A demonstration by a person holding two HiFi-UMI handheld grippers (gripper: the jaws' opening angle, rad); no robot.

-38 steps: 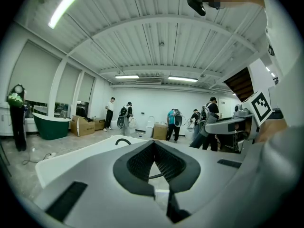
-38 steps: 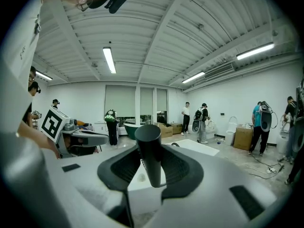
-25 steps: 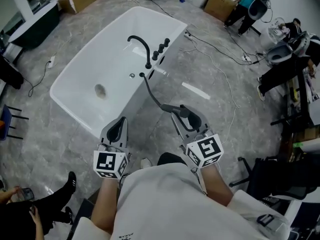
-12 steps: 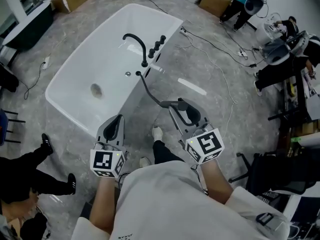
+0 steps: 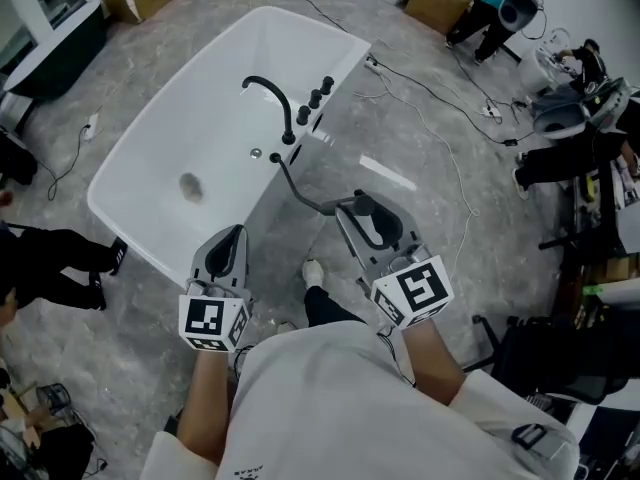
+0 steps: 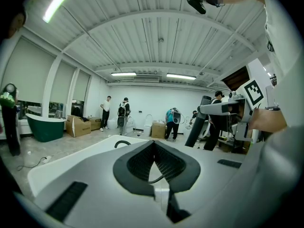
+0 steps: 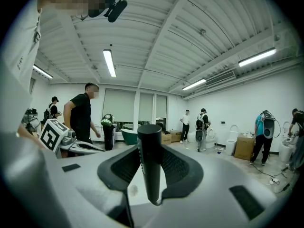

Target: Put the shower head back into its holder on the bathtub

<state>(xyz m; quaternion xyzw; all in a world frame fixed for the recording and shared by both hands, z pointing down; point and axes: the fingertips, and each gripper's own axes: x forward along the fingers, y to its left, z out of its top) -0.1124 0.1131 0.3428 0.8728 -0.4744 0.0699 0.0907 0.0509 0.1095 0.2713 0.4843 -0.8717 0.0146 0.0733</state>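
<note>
The white bathtub (image 5: 150,138) lies ahead on the left, with a curved black faucet (image 5: 272,98) and black knobs (image 5: 318,96) on its near rim. A dark hose (image 5: 298,194) runs from a black socket (image 5: 275,157) on that rim to the black shower head (image 5: 364,206). My right gripper (image 5: 362,214) is shut on the shower head, over the floor right of the tub. In the right gripper view its handle (image 7: 151,165) stands upright between the pads. My left gripper (image 5: 229,250) hovers by the tub's near corner, shut and holding nothing; the tub (image 6: 80,156) shows beyond its jaws.
My own shoe (image 5: 312,271) steps on the grey floor between the grippers. Cables (image 5: 430,98) trail across the floor right of the tub. A person in black (image 5: 50,258) stands at the left. Cardboard boxes (image 5: 437,3) and more people are at the back.
Both grippers have moved forward toward the tub, the right one carrying the shower head. My foot has stepped forward. The person in black at the left has walked further up the picture.
</note>
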